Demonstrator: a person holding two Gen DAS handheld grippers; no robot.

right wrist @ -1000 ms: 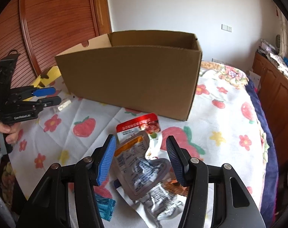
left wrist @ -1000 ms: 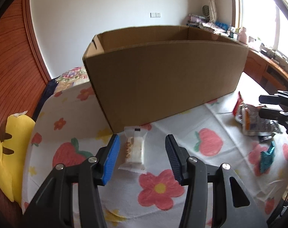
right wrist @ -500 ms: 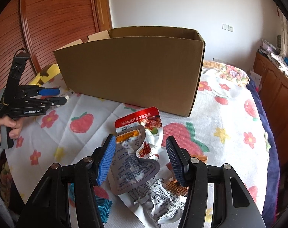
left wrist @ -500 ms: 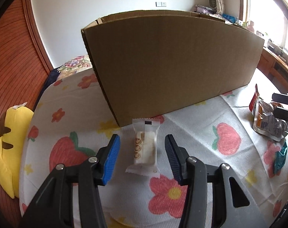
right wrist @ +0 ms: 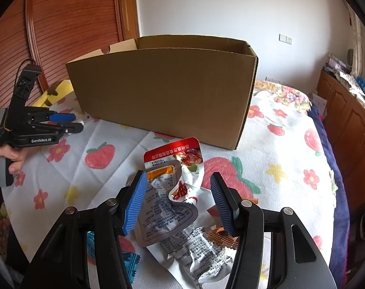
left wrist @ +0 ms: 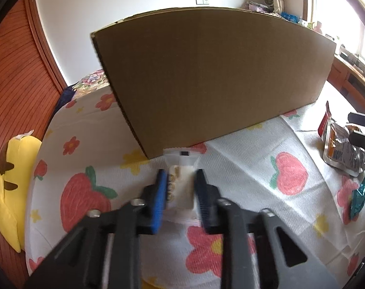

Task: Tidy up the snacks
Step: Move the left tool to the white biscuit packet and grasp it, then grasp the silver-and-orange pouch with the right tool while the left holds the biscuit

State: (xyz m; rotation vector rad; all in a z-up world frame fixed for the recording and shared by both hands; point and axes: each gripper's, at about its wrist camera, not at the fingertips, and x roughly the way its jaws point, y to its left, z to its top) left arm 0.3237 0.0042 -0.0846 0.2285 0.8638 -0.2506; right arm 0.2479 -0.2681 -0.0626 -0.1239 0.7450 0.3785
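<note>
The tall box (left wrist: 213, 84) walls off everything ahead of the left gripper (left wrist: 180, 187), its near wall rising just behind the wrapped snack (left wrist: 181, 183) the jaws are closing around, so there's no way forward here, only up over the rim. Open bedspread (left wrist: 242, 168) runs to the right along the box's foot toward the pouches (right wrist: 168, 207), which clutter the cloth under the right gripper (right wrist: 177, 202). To the right of the box, bare cloth lies clear to the bed's edge, and the box's top stands open.
</note>
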